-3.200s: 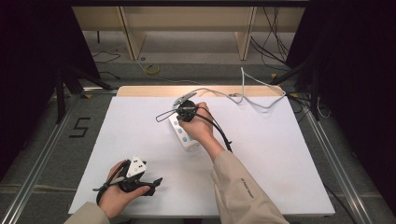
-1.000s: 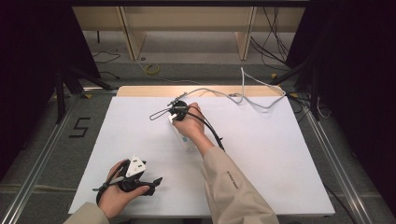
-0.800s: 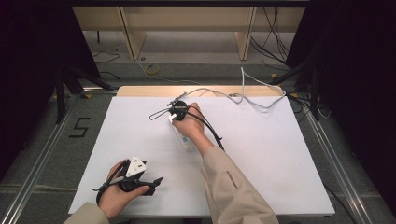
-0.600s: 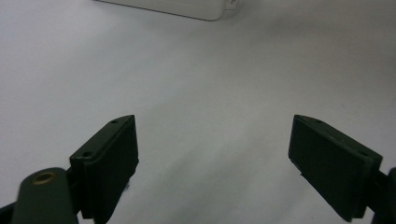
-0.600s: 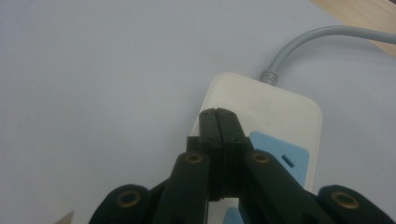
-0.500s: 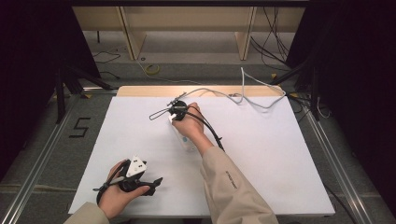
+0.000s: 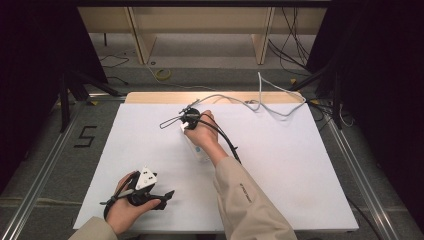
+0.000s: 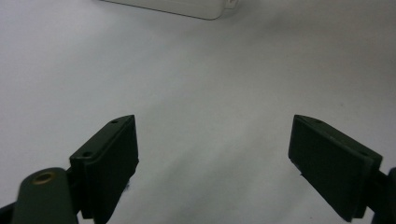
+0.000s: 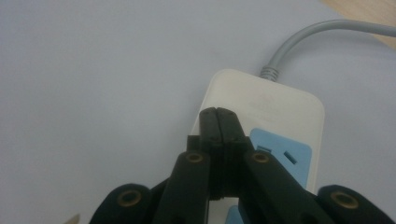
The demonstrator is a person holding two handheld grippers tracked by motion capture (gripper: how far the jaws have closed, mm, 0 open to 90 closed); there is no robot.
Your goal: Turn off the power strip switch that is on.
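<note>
A white power strip (image 7: 196,150) with blue socket faces (image 9: 285,151) lies near the middle of the white table (image 7: 300,165). Its grey cable (image 7: 225,98) runs off toward the far edge. My right gripper (image 7: 187,124) is held over the strip's cable end. In the right gripper view its jaws (image 9: 218,114) are pressed together with nothing between them, the tips at the strip's white top beside the first blue socket. My left gripper (image 7: 164,199) rests near the front left of the table, open and empty (image 8: 215,154), with the strip's edge (image 8: 187,7) far ahead of it.
The right gripper's black cable (image 7: 225,140) trails along the forearm, and a thin wire loop (image 7: 170,121) sticks out to its left. Loose grey cable (image 7: 280,100) lies at the table's far right edge. Metal rails (image 7: 45,165) flank the table.
Since the oldest frame my right hand has shifted slightly left and farther along the power strip, covering more of it. Over the last second nothing has moved.
</note>
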